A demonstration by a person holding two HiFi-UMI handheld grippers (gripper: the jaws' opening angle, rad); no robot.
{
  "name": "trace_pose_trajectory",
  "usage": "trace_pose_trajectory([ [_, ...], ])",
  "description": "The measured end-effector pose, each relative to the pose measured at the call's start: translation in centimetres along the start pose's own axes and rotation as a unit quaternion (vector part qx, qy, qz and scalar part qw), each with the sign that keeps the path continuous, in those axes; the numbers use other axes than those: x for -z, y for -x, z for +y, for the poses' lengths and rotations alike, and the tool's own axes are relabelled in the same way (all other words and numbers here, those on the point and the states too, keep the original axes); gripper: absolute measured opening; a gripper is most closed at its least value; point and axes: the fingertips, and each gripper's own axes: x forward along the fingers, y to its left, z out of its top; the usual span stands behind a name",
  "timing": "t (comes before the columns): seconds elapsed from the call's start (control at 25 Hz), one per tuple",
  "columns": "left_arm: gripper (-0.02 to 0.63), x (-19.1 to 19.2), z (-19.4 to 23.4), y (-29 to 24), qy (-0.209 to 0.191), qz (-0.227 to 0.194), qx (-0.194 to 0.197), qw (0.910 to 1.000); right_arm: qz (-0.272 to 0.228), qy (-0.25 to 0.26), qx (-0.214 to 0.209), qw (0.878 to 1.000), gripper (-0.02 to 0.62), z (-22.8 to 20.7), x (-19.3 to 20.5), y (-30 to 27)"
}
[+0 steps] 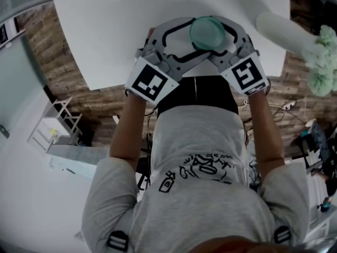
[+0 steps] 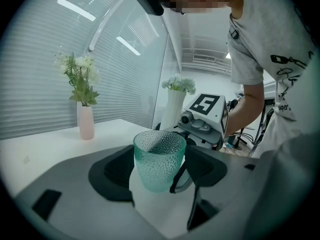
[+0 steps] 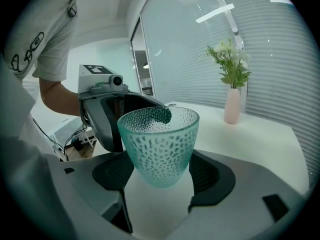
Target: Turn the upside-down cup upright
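Cup [image 3: 159, 146] is mouth-up already, near the table's [image 1: 105, 36] near edge, well clear of the white vase [image 1: 281, 29] at the far right corner.

- Right gripper [image 3: 161, 178]: jaws pinch the cup low on its tapered wall.
- Left gripper [image 2: 159, 171]: jaws spread wide and flank the cup. I read no press from its pads.

Step in hand, as judged, is setting it down. Keep the rim level, lower until the base sits flat, and only then let the right jaws go. Draw both grippers straight back so no jaw clips the rim.

Views:
- Only the head view places the cup against the table edge.
- Only the gripper views show the open mouth and dimpled wall.
- The left gripper view alone shows a right jaw wrapping the cup's side.
- No view settles base contact.
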Motion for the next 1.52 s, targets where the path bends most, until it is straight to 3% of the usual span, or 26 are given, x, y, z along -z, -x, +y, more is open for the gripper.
trace_pose_trajectory([
  [0.2,0.321,0.9,0.5,-0.2,-0.002,0.001,-0.002,1.0,0.016,0.022,-0.007,1.0,0.345,-0.3,0.7,-0.7],
  [1.52,0.321,2.8,0.9,-1.1,-0.015,-0.011,-0.016,0.9997,0.021,0.028,-0.004,0.999,0.345,-1.0,2.3,-1.8],
])
